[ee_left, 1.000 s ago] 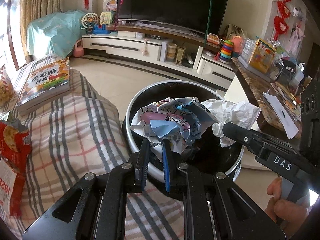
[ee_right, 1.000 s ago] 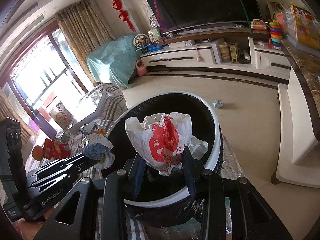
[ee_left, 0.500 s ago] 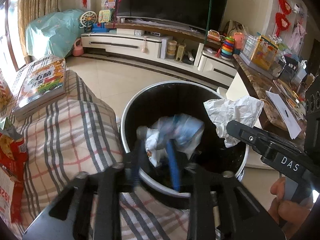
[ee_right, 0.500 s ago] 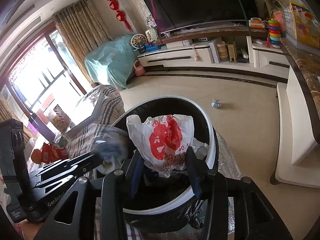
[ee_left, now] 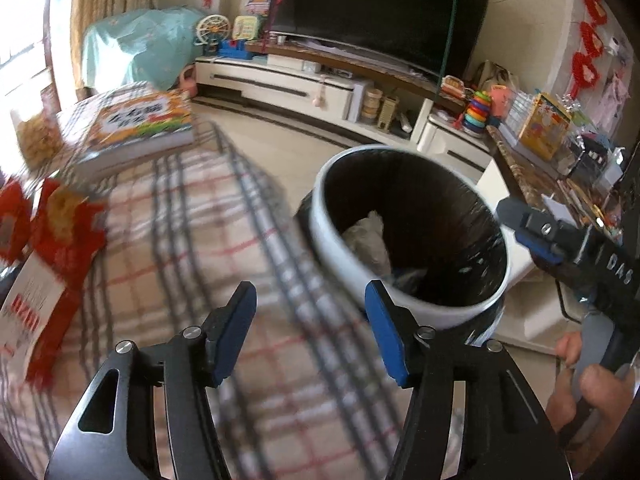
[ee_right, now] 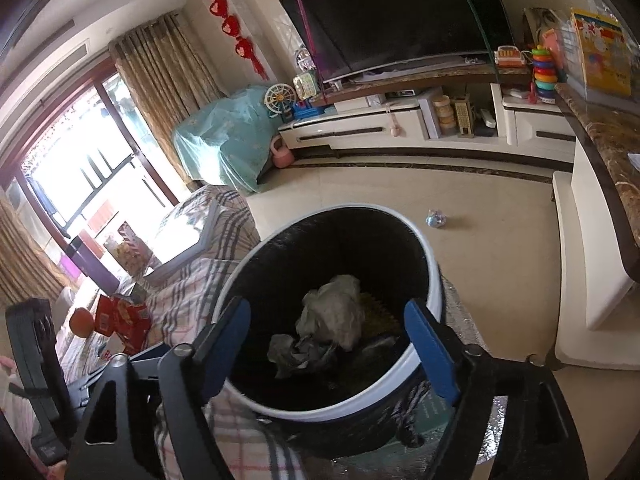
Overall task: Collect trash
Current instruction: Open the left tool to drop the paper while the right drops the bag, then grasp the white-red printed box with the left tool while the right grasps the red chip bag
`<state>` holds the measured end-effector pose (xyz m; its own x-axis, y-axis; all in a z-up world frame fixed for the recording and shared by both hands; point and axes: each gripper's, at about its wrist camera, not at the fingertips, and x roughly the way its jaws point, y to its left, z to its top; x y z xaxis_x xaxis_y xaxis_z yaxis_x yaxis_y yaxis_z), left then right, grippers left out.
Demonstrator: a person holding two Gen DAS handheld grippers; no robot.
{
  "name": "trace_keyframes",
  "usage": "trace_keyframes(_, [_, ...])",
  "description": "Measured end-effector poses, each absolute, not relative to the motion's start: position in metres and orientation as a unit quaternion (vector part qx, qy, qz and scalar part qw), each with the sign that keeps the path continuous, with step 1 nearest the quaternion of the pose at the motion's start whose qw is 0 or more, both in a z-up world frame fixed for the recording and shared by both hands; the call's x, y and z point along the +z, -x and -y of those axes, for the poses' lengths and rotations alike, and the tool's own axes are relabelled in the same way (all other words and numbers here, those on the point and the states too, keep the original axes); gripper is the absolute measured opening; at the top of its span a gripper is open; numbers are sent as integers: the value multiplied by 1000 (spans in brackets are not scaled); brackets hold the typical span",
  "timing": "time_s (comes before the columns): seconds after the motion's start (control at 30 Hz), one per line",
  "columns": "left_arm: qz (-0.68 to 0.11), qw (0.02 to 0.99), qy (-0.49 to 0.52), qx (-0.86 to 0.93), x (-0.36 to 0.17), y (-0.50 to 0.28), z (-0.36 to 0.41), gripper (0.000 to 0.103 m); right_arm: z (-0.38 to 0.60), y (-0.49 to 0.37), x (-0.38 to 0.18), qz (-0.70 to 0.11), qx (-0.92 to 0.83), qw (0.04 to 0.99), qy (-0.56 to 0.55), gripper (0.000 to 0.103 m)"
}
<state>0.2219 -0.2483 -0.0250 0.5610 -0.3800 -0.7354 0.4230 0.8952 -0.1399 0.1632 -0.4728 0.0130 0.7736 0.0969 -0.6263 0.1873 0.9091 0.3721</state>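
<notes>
Both tools empty w/ jaws apart: left tool (ee_left: 310, 328), right tool (ee_right: 326, 342) over bin (ee_right: 434, 264). Next: swing left to red snack bag (ee_left: 60, 216) at table's left edge, pinch mid-bag.

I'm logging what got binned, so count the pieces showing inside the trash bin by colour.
White crumpled bag: 1
Grey crumpled wrapper: 1
Yellow bumpy piece, partly hidden: 1
Total: 3 showing in the trash bin

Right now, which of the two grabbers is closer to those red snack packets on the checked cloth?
Left. The left gripper hangs open over the plaid cloth just beside the red snack packets; the right gripper sits open over the trash bin, farther away.
</notes>
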Motion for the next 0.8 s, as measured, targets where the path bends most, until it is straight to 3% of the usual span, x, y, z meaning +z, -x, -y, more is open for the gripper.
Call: trace_keyframes(0.8, [-414,902,45,-115,-39,-178,87,63,350,-162,2,-367,80,907,-191,87])
